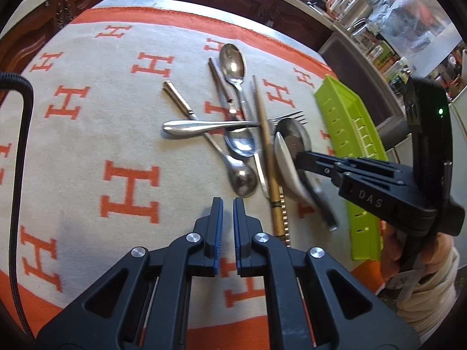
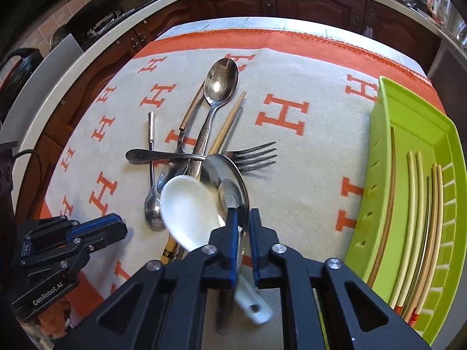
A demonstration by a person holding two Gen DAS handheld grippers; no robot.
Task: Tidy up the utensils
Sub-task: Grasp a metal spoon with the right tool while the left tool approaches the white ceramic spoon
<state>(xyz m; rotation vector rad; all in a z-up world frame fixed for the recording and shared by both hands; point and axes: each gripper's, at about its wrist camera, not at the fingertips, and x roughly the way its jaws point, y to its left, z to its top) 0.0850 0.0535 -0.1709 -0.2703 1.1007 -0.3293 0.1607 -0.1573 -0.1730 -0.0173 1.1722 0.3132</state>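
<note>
The right gripper is nearly closed around a white spoon and a steel ladle, both lifted over the utensil pile mid-cloth. The green tray at the cloth's right edge holds chopsticks. The left gripper hovers near the left edge.

Cloth showing beige ground, orange H pattern, orange border; tray showing lime green; spoon showing white.
</note>
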